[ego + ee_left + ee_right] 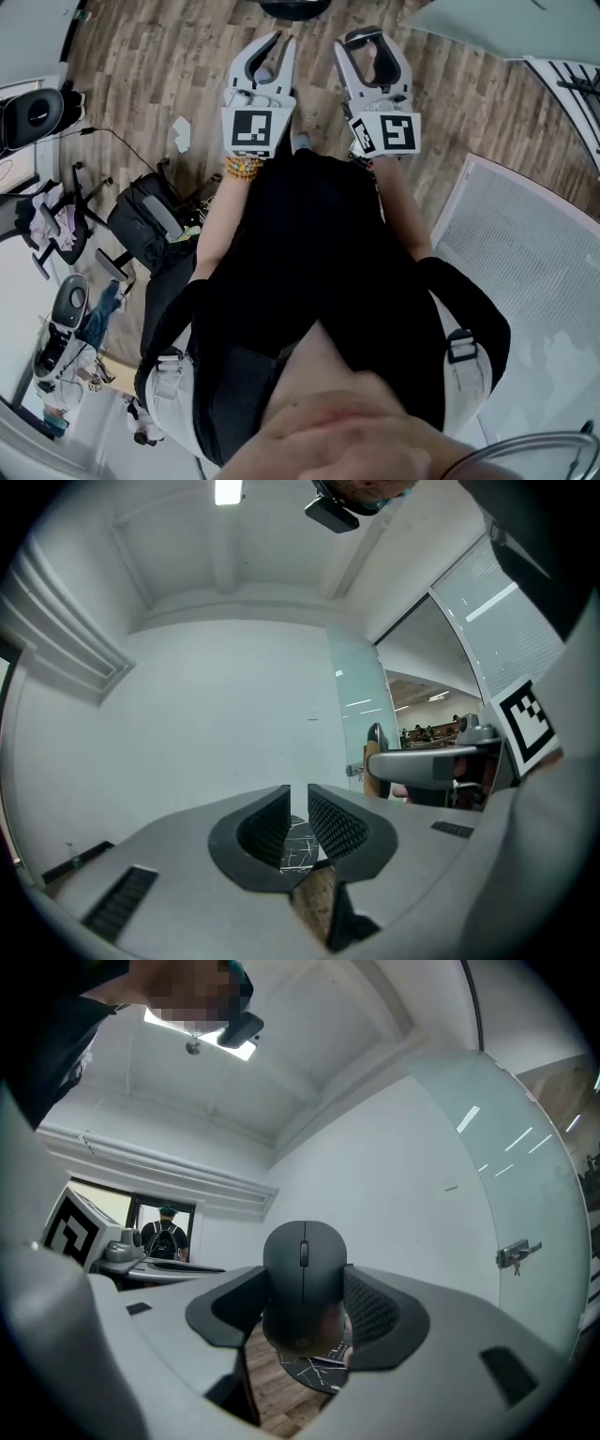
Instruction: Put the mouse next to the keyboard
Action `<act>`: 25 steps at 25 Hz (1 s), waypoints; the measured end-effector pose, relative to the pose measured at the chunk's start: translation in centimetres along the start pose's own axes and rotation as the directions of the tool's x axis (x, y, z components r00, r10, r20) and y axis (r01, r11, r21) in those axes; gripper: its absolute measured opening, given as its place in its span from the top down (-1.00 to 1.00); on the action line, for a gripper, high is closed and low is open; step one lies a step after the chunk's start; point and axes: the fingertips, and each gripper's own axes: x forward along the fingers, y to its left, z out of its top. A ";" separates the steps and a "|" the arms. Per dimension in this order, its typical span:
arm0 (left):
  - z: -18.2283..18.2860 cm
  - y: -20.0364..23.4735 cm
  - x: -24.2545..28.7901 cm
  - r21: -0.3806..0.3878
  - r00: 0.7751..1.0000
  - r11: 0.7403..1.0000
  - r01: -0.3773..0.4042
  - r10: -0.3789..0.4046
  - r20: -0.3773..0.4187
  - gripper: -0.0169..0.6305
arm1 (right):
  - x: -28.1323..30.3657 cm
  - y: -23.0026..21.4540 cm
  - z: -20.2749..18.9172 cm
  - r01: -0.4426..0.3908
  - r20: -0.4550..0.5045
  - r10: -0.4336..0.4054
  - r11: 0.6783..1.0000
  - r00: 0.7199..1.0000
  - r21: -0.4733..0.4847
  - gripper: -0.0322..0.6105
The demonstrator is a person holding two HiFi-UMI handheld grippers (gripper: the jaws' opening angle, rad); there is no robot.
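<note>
My right gripper [303, 1290] is shut on a dark grey mouse [303, 1258], which stands upright between the ribbed pads with its scroll wheel facing the camera. From the head view the mouse [364, 39] shows at the tips of the right gripper [371, 58], held out in front of the person's body. The left gripper [273, 52] is beside it, its jaws nearly together with nothing between them [298, 806]. A black marbled mat [300, 847] on a wooden surface [317, 904] shows below both jaws. I cannot make out a keyboard clearly.
The head view looks down the person's black top to a wood floor [187, 66]. A black bag [150, 220] and chairs stand at the left, with a scrap of paper [182, 133] nearby. A white ribbed panel [530, 281] lies at the right. A glass wall [506, 1194] stands ahead.
</note>
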 end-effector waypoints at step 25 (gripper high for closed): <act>0.4 16.8 23.9 0.001 0.984 0.985 0.174 -0.174 0.034 0.76 | 24.9 -15.2 0.2 0.241 -0.060 -0.252 0.959 0.966 -0.146 0.07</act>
